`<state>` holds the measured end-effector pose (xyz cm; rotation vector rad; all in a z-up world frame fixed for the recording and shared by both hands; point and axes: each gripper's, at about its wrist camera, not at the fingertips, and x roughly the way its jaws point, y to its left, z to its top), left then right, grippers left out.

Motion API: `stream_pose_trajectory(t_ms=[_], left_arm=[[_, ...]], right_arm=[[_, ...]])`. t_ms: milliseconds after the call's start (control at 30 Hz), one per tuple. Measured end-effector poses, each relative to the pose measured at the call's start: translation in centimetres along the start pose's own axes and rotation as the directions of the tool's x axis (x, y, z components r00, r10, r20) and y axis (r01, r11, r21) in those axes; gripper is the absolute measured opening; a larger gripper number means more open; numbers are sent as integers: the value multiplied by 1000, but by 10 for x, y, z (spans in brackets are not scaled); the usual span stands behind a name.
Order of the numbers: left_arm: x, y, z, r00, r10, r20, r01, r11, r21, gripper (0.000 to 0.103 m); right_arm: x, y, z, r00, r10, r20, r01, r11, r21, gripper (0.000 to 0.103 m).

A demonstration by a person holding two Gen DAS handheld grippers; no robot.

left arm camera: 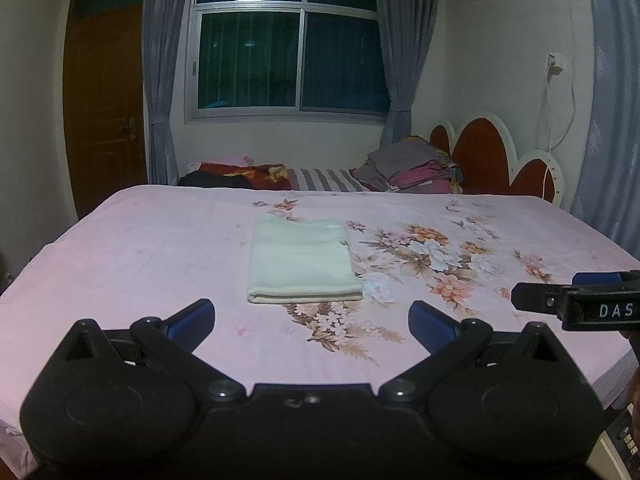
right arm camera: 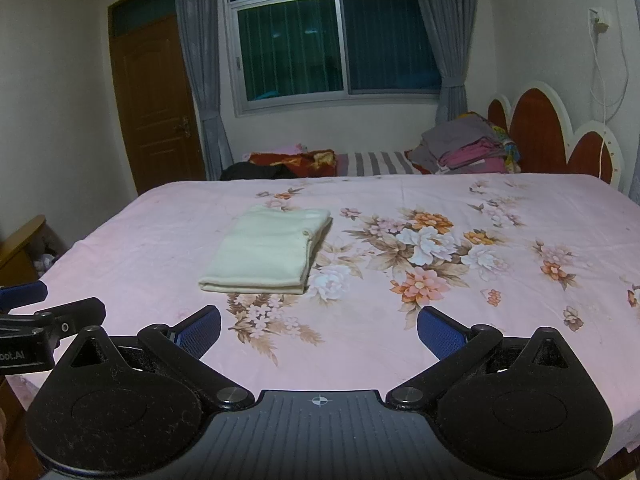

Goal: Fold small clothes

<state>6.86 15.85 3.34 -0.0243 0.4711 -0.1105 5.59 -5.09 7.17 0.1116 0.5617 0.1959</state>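
- Cream folded garment (left arm camera: 302,258) is lying flat on the pink floral bedsheet (left arm camera: 140,248), its folded edge facing both grippers.
- It is sitting straight ahead of the left gripper (left arm camera: 312,320), long axis running away from it.
- It is lying ahead and to the left of the right gripper (right arm camera: 319,330), so the left is looking better lined up.
- Both grippers are hovering with jaws spread wide, holding nothing.

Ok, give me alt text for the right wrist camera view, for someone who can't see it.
A folded cream garment lies on a pink floral bedsheet, ahead of the open, empty right gripper. The left gripper pokes in at the left edge; a window, curtains and a clothes pile are behind.
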Motion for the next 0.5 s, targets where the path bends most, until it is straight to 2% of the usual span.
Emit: stream_pose_trajectory(t_ms=[500], left_arm=[[-2, -4, 3, 1000, 1, 3, -1, 1000, 30, 101]], right_arm=[[0, -2, 0, 1000, 2, 1, -2, 1000, -2, 103]])
